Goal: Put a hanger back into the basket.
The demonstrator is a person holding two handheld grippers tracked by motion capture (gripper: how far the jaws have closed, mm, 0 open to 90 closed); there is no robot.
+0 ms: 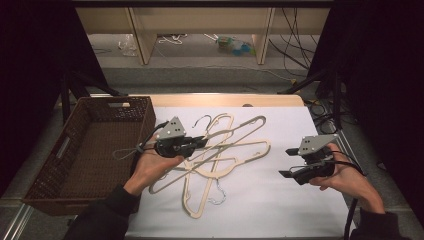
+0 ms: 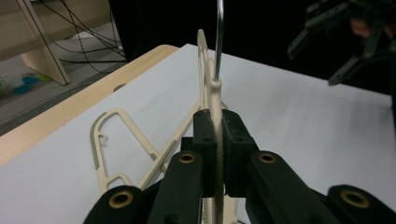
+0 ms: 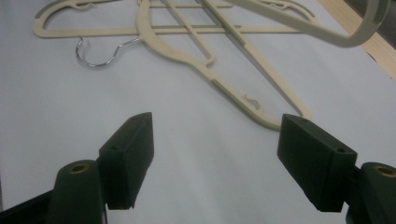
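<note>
Black jaws of the left gripper [image 2: 216, 135] are pressed together on the neck of a cream plastic clothes hanger [image 2: 215, 100], clamping it just below where its silver wire hook [image 2: 219, 32] rises straight up between the fingertips. In the high view this left gripper [image 1: 200, 143] sits over the middle of a loose pile of cream plastic hangers [image 1: 235, 150], with the person's left hand [image 1: 152, 167] beneath it and the held hanger's long arm running down past that hand toward the near edge of the cloth. Beyond the fingertips in the left gripper view another hanger of the pile [image 2: 116, 144] lies flat on the white cloth [image 2: 289, 121], to the left of the jaws.

Further out, the right gripper [image 1: 290, 162] is held in the person's right hand [image 1: 345, 177], well apart from the pile. Its jaws stand wide apart with nothing between them; in the right gripper view [image 3: 215, 154] only bare white cloth lies between the two pads, and the nearest hanger's rounded end [image 3: 275, 121] lies just ahead of the right-hand pad. A second wire hook [image 3: 95, 53] rests on the cloth ahead of the left-hand pad.

Left of the left gripper, a dark brown woven basket [image 1: 60, 165] sits beside the cloth, on the pale wooden table [image 1: 225, 100].
</note>
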